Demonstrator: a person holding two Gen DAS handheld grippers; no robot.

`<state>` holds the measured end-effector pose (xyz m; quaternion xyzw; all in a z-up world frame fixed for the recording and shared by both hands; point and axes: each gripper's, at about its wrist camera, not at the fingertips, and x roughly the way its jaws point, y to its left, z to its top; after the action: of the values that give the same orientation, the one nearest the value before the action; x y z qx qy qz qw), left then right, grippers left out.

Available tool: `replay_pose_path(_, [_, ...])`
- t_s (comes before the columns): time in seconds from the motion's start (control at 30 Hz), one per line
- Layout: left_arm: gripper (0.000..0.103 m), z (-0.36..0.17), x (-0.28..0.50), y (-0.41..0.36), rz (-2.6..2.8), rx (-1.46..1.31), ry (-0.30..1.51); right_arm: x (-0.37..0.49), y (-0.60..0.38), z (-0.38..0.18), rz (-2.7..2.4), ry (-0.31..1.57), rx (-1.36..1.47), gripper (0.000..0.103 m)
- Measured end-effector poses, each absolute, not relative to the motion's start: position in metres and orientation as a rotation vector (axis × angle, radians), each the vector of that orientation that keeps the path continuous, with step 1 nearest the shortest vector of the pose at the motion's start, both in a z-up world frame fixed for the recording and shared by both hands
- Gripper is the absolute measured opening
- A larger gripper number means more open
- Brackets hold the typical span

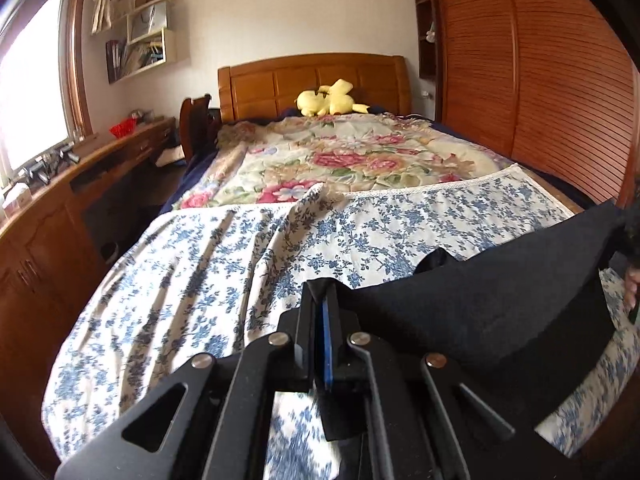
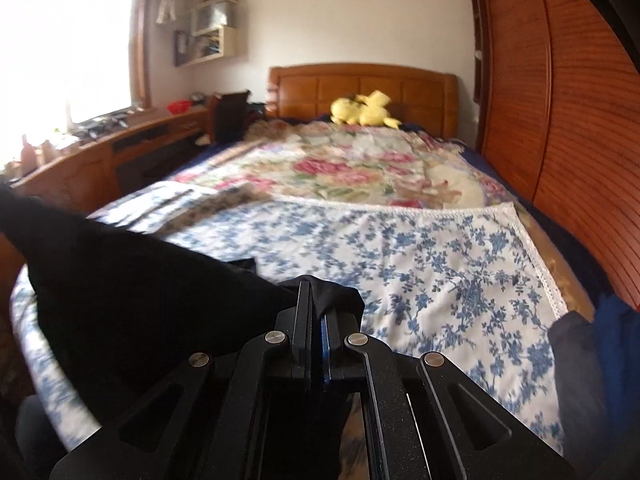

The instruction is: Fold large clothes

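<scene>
A large black garment (image 1: 500,292) hangs stretched between my two grippers, just above the blue-flowered sheet (image 1: 200,272) at the foot of the bed. My left gripper (image 1: 322,292) is shut on one edge of it, and the cloth runs off to the right. In the right wrist view my right gripper (image 2: 316,292) is shut on the other edge of the black garment (image 2: 132,288), which runs off to the left. The blue-flowered sheet (image 2: 440,272) lies below it.
A floral quilt (image 1: 340,156) covers the far half of the bed, with a yellow plush toy (image 1: 328,100) at the wooden headboard (image 1: 312,76). A wooden desk (image 1: 80,168) runs along the left. A slatted wardrobe (image 1: 540,80) stands on the right. Dark blue clothes (image 2: 592,360) lie at the bed's right corner.
</scene>
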<state>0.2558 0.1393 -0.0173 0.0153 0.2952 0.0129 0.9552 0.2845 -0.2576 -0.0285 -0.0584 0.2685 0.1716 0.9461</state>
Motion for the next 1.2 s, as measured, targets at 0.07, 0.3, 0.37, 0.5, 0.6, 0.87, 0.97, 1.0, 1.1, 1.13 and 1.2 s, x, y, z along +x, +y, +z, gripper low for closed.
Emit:
replay_pose_path(0.07, [0.005, -0.028, 0.268, 0.141, 0.005, 0.009, 0.621, 0.308, -0.261, -0.043, 0.333, 0.578, -0.104, 0.001])
replay_pose_path(0.3, [0.028, -0.053, 0.263, 0.120, -0.007, 0.049, 0.618, 0.352, -0.253, -0.094, 0.315, 0.703, -0.102, 0.007])
replay_pose_path(0.37, [0.032, -0.057, 0.255, 0.117, -0.029, 0.035, 0.607, 0.351, -0.250, -0.101, 0.302, 0.705, -0.117, 0.032])
replay_pose_path(0.5, [0.037, -0.068, 0.237, 0.107, -0.078, 0.007, 0.597, 0.338, -0.249, -0.098, 0.274, 0.666, -0.141, 0.058])
replay_pose_path(0.6, [0.042, -0.083, 0.229, 0.097, -0.126, -0.022, 0.607, 0.325, -0.251, -0.091, 0.278, 0.653, -0.160, 0.058])
replay_pose_path(0.87, [0.048, -0.109, 0.215, 0.082, -0.188, -0.014, 0.617, 0.291, -0.246, -0.094, 0.333, 0.654, -0.206, 0.058])
replay_pose_path(0.97, [0.048, -0.115, 0.214, 0.081, -0.202, -0.018, 0.627, 0.297, -0.238, -0.106, 0.327, 0.694, -0.244, 0.058])
replay_pose_path(1.0, [0.048, -0.117, 0.213, 0.081, -0.203, -0.017, 0.630, 0.301, -0.237, -0.110, 0.324, 0.710, -0.246, 0.058])
replay_pose_path(1.1, [0.048, -0.123, 0.212, 0.082, -0.207, -0.019, 0.642, 0.324, -0.235, -0.120, 0.299, 0.765, -0.231, 0.058])
replay_pose_path(1.13, [0.048, -0.124, 0.212, 0.082, -0.207, -0.018, 0.644, 0.331, -0.235, -0.121, 0.298, 0.774, -0.222, 0.058])
replay_pose_path(1.2, [0.048, -0.126, 0.210, 0.082, -0.206, -0.011, 0.645, 0.349, -0.236, -0.127, 0.279, 0.809, -0.217, 0.058])
